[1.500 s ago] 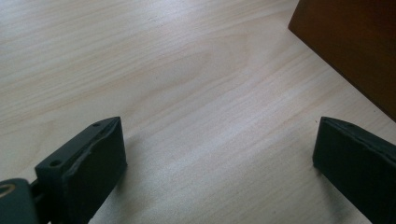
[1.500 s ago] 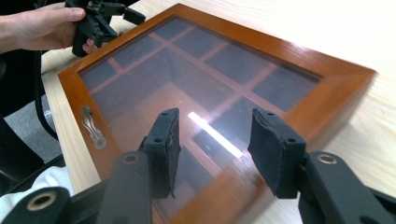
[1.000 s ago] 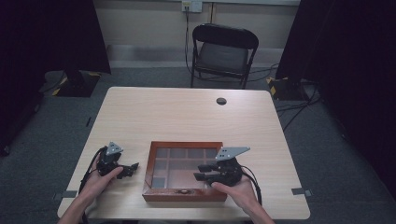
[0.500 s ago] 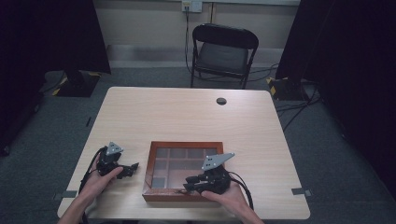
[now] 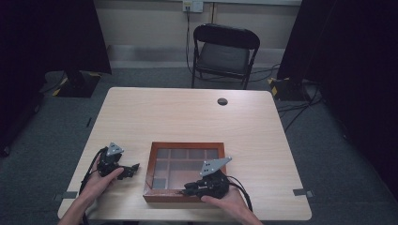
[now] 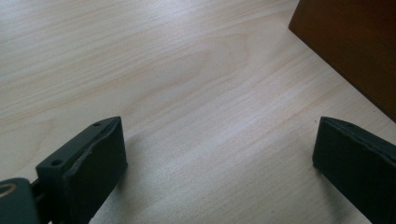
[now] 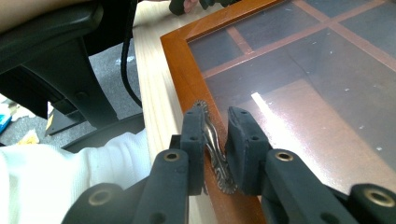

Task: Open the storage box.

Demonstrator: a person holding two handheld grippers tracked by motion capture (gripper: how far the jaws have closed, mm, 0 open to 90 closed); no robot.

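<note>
Right gripper [image 5: 188, 189] slid left; jaws seemingly pinch box [image 5: 155, 149] handle [image 7: 215, 154] (left's wide).

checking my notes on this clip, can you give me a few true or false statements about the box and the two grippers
1. The right gripper has its jaws around the metal handle on the wooden box's front edge. True.
2. The box lid stands fully open. False: the glass lid lies flat over the compartments.
3. The left gripper grips the box. False: it is open over bare table, beside the box.
4. A chair stands beyond the far side of the table. True.
5. The box sits at the table's far edge. False: it sits at the near edge, by the person.
</note>
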